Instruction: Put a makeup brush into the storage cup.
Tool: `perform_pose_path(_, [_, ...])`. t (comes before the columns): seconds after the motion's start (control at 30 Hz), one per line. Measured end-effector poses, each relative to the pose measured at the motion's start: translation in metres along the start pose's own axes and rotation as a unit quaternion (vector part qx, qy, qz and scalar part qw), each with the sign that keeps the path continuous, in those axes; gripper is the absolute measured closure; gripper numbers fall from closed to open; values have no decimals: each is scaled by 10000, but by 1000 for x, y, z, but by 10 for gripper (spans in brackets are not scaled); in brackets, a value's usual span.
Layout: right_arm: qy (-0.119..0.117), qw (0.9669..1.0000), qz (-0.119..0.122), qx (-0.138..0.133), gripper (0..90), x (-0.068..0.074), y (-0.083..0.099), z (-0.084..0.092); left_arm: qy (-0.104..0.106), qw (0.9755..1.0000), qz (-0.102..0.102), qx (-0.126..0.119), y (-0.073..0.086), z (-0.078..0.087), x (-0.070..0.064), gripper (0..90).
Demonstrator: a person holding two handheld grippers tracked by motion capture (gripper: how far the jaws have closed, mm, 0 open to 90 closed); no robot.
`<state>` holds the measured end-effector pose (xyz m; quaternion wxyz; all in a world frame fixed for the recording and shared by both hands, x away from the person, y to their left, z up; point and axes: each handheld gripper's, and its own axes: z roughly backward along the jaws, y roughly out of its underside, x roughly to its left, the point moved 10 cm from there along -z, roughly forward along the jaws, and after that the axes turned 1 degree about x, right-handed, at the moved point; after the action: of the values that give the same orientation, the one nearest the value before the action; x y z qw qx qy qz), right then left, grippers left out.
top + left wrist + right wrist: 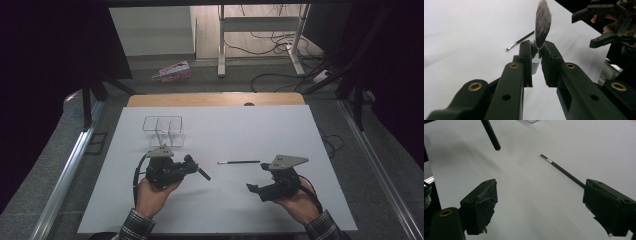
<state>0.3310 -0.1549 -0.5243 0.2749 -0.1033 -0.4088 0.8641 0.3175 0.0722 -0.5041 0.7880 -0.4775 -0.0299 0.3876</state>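
White board covers the worktop [280,210], with a dim floor, cables and a desk frame beyond its far edge. Near the far left stands a clear wire-edged organizer [163,130], its compartments too faint to count.

The left hand-held gripper [536,53] is clamped on a fluffy makeup brush [542,22]: the pads press the silvery ferrule, the dark bristles stand up past the jaws, blurred at the tip and cut off by the top edge. In the high view the brush's dark handle pokes out toward the middle of the worktop.

The right hand-held gripper [539,202] stands wide apart with nothing between its pads. A thin brush [239,162] lies flat just beside it, one end hidden behind the jaw in the right gripper view.
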Motion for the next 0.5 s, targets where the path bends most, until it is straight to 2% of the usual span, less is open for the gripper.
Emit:
perform_pose_path(0.2, [65, 9999, -86, 29, 102, -6, 4, 3, -106, 9999, -60, 21, 1, -1, 3, 799])
perform_pose_path(0.23, [86, 9999, -98, 37, 99, -7, 5, 3, -174, 9998, -100, 58, 3, -2, 4, 799])
perform_pose_path(0.5, [337, 9993, -1, 181, 79, -16, 14, 4, -355, 9992, -153, 63, 6, 1, 13, 799])
